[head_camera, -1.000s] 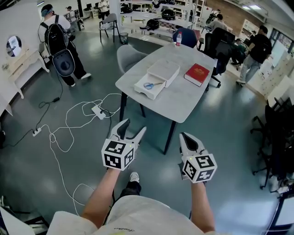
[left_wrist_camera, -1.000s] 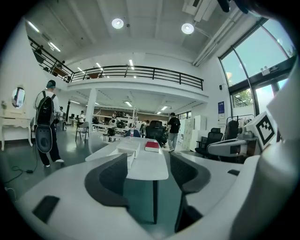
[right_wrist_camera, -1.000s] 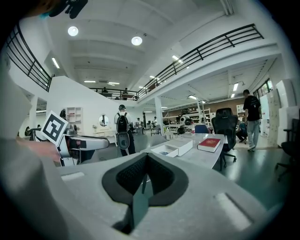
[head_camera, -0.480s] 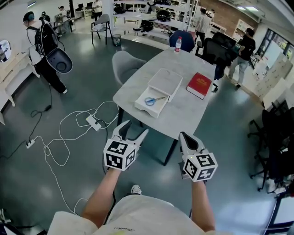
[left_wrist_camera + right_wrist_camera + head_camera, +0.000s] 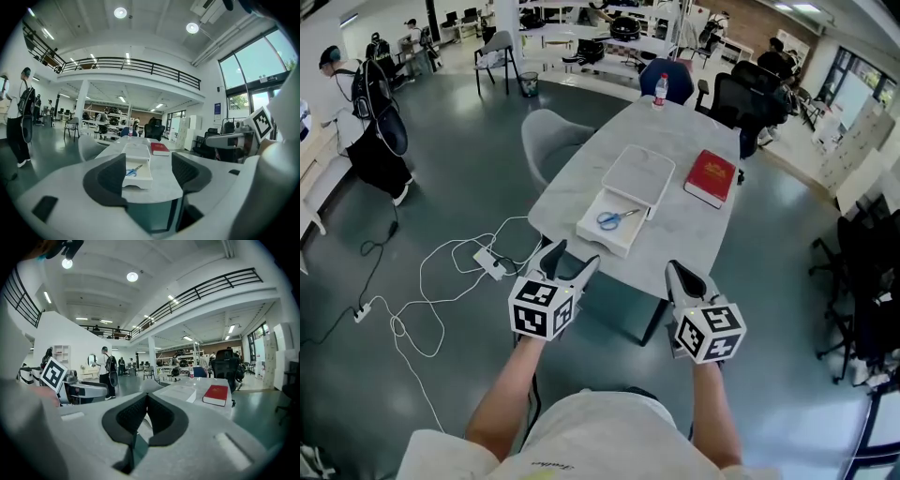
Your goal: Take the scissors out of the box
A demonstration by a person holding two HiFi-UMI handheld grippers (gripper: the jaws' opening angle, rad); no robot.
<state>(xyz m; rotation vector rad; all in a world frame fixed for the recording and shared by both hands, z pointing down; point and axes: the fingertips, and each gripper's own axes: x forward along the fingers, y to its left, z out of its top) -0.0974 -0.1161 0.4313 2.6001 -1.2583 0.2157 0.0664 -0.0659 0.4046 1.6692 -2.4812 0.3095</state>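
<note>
Approach step: my left claw (image 5: 574, 255), just opened wide, and my shut right claw (image 5: 675, 270) are both empty, so next I must reach the blue-handled scissors (image 5: 617, 218) in the open white box (image 5: 605, 238) on the table (image 5: 675, 141).

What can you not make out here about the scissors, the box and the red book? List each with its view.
Scissors, head view: too small to tell whether the blades are apart.
Scissors, right gripper view: hidden behind the shut right gripper.
Box, left gripper view: a jaw of the open left gripper covers its near corner.
Red book: cover print too small in every view.
</note>
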